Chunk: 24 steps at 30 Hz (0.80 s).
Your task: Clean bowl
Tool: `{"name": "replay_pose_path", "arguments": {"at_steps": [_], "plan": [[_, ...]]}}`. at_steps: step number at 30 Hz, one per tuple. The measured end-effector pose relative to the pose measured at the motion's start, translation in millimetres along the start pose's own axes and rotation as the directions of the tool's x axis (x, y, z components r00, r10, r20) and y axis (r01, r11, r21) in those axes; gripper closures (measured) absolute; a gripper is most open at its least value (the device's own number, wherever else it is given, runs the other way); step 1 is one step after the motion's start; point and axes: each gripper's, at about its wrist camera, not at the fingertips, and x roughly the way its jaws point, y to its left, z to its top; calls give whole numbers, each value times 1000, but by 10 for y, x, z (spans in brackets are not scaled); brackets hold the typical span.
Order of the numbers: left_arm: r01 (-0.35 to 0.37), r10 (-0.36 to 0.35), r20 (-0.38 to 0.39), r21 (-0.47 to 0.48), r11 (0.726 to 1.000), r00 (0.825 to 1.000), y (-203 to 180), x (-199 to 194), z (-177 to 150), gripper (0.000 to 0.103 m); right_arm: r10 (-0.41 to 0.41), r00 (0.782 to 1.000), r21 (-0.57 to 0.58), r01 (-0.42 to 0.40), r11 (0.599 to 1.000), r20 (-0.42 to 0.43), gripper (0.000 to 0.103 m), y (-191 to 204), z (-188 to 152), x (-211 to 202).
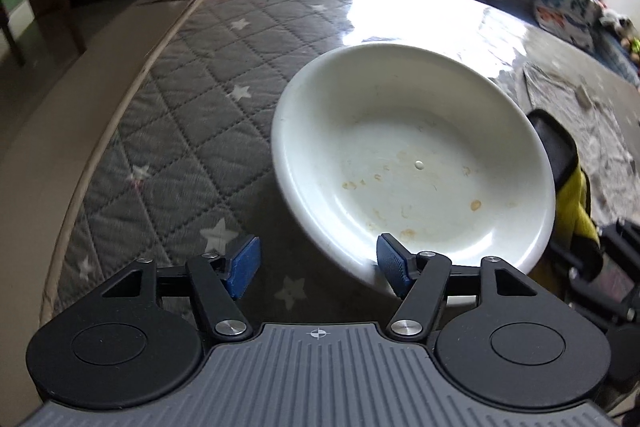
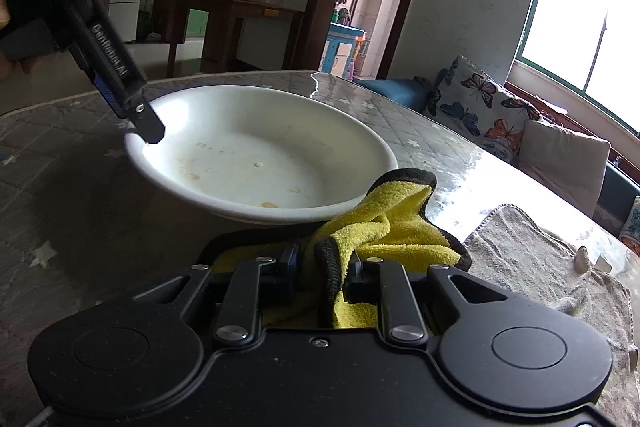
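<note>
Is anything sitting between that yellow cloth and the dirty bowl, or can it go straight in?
Nothing visible blocks it. The right gripper holds the yellow cloth just outside the near rim of the bowl, with no object between them. The left gripper, jaws open, has one finger at the opposite rim, away from the stained bottom.

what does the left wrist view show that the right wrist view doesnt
Only the left wrist view shows the left gripper with its jaws spread wide, one blue pad at the near rim of the bowl, nothing clamped.

Only the right wrist view shows the right gripper shut on the yellow microfibre cloth with dark edging, plus the butterfly-print cushion and window.

Both show the white shallow bowl with orange-brown stains, the grey quilted star-print table cover and the beige towel.
</note>
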Motion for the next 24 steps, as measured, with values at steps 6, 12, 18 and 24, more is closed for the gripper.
{"name": "replay_pose_path", "arguments": {"at_steps": [6, 12, 18, 24], "plan": [[21, -23, -20, -94, 995, 1000, 37, 16, -15, 35, 12, 1000, -21, -12, 1000, 9, 81, 84, -14, -56], [24, -28, -34, -109, 994, 999, -29, 61, -35, 35, 20, 1000, -28, -20, 999, 15, 81, 119, -10, -92], [54, -59, -50, -88, 995, 997, -107, 130, -37, 47, 26, 1000, -22, -26, 999, 16, 81, 128, 3, -88], [51, -51, -52, -8, 999, 997, -185, 170, -10, 53, 34, 999, -23, -34, 999, 16, 81, 113, 21, -64]]}}
